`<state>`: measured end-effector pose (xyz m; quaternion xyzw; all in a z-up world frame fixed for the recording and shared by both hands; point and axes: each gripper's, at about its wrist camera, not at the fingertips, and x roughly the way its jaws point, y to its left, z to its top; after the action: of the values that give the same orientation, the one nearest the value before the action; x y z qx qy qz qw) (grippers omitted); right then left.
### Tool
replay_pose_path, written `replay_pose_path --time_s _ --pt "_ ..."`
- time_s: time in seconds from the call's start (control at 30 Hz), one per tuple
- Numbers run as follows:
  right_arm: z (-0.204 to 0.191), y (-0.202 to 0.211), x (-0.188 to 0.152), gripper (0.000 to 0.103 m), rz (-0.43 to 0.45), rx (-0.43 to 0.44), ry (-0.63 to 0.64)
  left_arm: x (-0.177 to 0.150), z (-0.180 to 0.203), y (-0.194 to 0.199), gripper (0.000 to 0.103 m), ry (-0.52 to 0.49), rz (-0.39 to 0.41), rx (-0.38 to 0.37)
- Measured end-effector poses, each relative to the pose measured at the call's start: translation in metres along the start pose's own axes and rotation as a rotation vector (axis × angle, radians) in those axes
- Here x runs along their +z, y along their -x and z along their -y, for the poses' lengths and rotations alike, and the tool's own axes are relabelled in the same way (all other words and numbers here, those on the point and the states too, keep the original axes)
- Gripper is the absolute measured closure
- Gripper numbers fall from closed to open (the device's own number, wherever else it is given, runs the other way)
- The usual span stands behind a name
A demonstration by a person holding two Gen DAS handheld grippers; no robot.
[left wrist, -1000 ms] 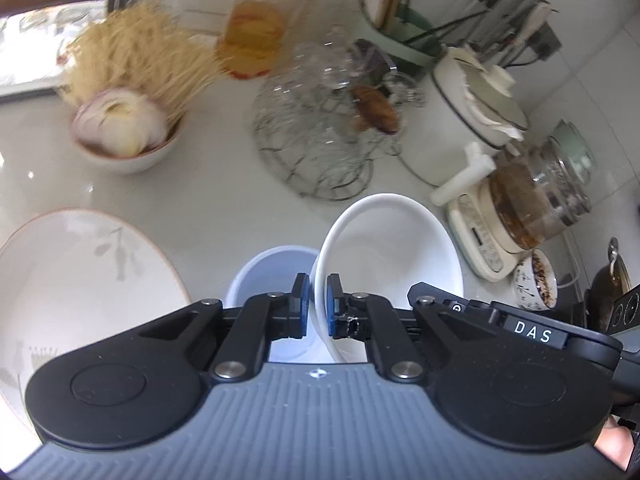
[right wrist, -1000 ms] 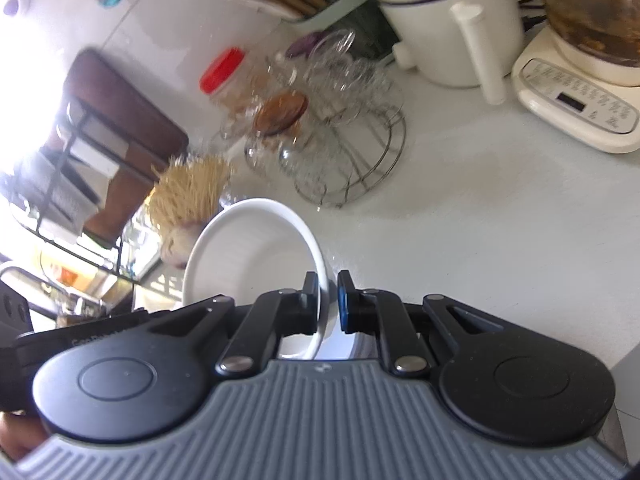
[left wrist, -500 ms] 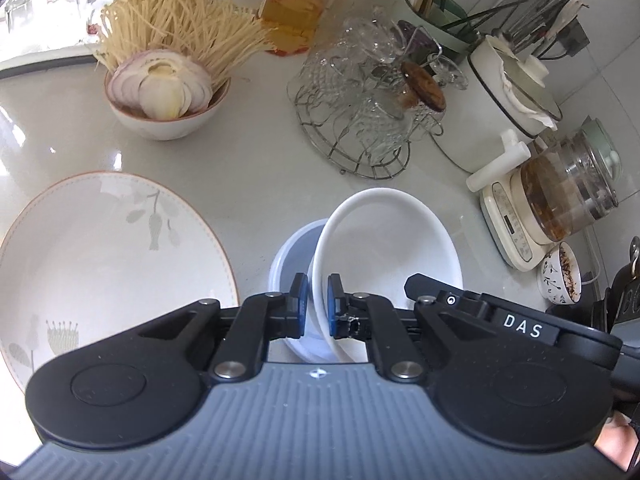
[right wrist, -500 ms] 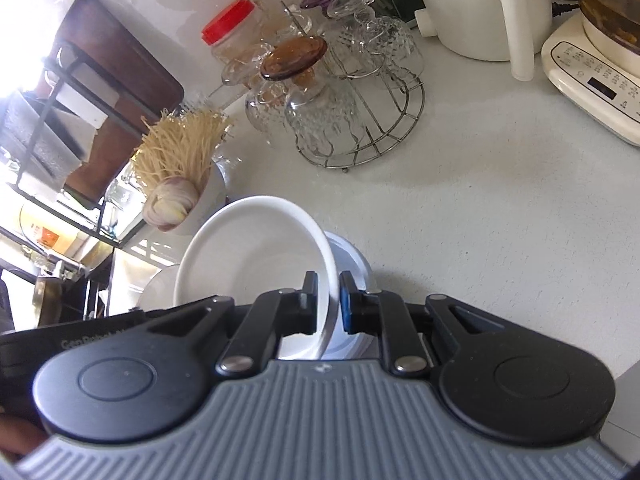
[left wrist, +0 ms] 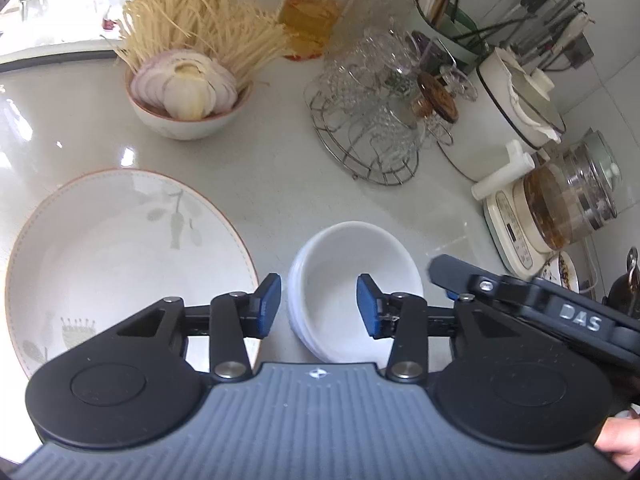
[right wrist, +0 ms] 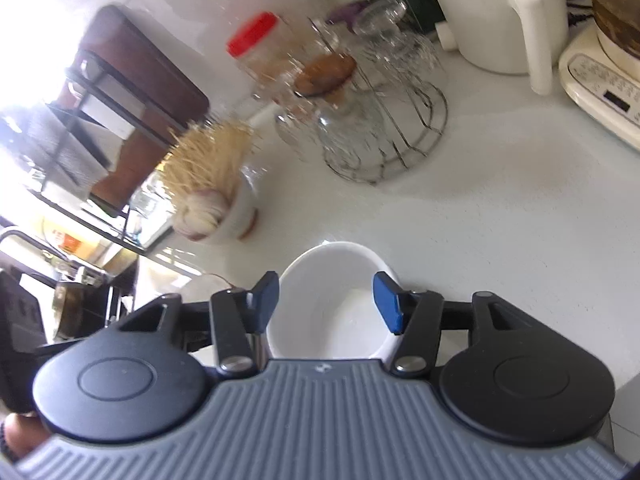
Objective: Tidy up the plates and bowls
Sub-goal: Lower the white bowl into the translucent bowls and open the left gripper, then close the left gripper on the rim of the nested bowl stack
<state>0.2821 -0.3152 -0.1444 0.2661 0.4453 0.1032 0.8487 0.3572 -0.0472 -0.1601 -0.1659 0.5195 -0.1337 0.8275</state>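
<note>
Both the left tool (left wrist: pixel 318 306) and right tool (right wrist: pixel 326 306) are opening, pads clear of the white bowl (left wrist: pixel 352 292) nested in another on the counter (left wrist: pixel 280 184), just beside the patterned plate (left wrist: pixel 120 256)

R gripper (right wrist: pixel 326 300) fingers opening, white bowl (right wrist: pixel 332 304) btwn them, untouched, on counter (right wrist: pixel 500 220)

Both wrist views close above counter, angled steeply down, sharing white bowl (left wrist: pixel 356 280) (right wrist: pixel 332 300), right view perhaps motion-blurred
</note>
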Motion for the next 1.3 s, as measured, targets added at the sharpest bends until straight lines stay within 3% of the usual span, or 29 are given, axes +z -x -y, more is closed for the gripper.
replay_pose_path --time_s 0.3,0.43,0.57,0.7,0.77,0.87,1.17,1.3 --pt "0.012 -0.004 0.003 0.047 0.024 -0.062 -0.019 0.009 0.001 -0.008 0.054 -0.046 0.017 0.017" --pt "0.022 -0.014 -0.002 0.048 0.001 -0.094 -0.032 0.007 0.004 -0.02 0.055 -0.055 -0.006 0.008" --pt "0.037 -0.029 -0.009 0.049 -0.055 -0.072 -0.119 0.005 0.007 -0.028 0.055 -0.057 -0.014 0.031" --pt "0.044 -0.043 -0.017 0.058 -0.092 -0.047 -0.16 0.005 0.012 -0.033 0.055 -0.072 -0.018 0.034" --pt "0.046 -0.049 -0.021 0.072 -0.114 -0.053 -0.175 0.006 0.014 -0.037 0.055 -0.077 -0.028 0.043" --pt "0.047 -0.052 -0.024 0.081 -0.123 -0.056 -0.171 0.008 0.02 -0.043 0.055 -0.116 -0.042 0.074" --pt "0.057 -0.036 -0.032 0.086 -0.102 -0.085 -0.236 0.002 0.028 -0.058 0.055 -0.172 -0.062 0.071" --pt "0.057 -0.026 -0.04 0.087 -0.07 -0.105 -0.231 -0.003 0.029 -0.065 0.056 -0.178 -0.102 0.019"
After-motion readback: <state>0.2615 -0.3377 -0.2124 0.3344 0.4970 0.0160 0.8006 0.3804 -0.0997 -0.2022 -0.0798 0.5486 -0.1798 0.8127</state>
